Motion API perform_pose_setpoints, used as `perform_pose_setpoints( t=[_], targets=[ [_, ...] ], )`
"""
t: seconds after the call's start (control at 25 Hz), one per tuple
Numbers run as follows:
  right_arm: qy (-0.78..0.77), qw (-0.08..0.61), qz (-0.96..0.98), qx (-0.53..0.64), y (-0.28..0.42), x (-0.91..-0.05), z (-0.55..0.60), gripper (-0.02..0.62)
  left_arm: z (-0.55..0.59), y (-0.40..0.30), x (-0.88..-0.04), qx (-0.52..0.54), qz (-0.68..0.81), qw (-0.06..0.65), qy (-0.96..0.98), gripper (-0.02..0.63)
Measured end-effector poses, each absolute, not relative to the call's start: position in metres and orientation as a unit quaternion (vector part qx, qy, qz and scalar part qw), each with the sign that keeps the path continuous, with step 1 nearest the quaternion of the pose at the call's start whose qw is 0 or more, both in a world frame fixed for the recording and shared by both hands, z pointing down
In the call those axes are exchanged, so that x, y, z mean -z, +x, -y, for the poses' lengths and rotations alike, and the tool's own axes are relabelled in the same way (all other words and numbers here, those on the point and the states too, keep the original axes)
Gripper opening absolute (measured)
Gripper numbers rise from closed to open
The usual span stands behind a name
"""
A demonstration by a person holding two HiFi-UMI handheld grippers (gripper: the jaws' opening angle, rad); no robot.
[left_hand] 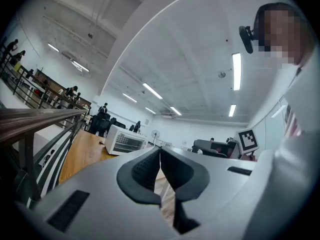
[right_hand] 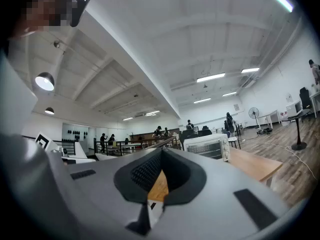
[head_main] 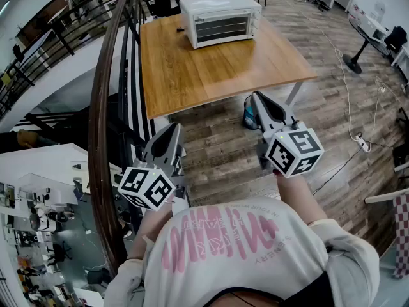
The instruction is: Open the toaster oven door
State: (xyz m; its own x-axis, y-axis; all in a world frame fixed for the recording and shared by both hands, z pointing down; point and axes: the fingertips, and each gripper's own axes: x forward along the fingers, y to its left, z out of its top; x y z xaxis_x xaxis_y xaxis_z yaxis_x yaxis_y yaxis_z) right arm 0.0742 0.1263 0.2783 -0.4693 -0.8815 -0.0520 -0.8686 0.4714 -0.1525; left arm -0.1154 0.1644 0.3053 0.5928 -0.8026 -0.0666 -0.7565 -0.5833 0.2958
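A white toaster oven point(head_main: 220, 19) stands at the far end of a wooden table point(head_main: 211, 69), its glass door closed and facing me. It also shows small in the left gripper view, toaster oven point(left_hand: 125, 140), and in the right gripper view, toaster oven point(right_hand: 207, 146). My left gripper point(head_main: 174, 128) hovers well short of the table's near edge, jaws shut with nothing between them. My right gripper point(head_main: 255, 98) is held just below the table's near edge, also shut and holding nothing. Both are far from the oven.
A curved wooden handrail with black bars point(head_main: 105, 107) runs along the left, beside the table. A cable and power strip point(head_main: 361, 142) lie on the wood floor at right. A fan stand point(head_main: 353, 61) is beyond the table's right side.
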Motion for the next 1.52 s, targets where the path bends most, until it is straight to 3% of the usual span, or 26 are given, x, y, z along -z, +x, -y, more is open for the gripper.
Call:
perform_pose_setpoints(
  t=[0.6, 0.92, 1.52],
  targets=[
    [-0.524, 0.087, -0.845, 0.063, 0.05, -0.282, -0.119, 0.008, -0.158, -0.142, -0.309, 0.105, 0.424, 0.112, 0.893, 0.021],
    [-0.56, 0.077, -0.82, 0.09, 0.064, -0.315, -0.099, 0.011, -0.14, -0.138, -0.341, 0.085, 0.413, 0.161, 0.893, 0.021],
    [-0.534, 0.083, -0.836, 0.098, 0.058, -0.303, 0.044, 0.003, -0.02, -0.146, -0.322, 0.103, 0.427, 0.151, 0.886, 0.021]
  ],
)
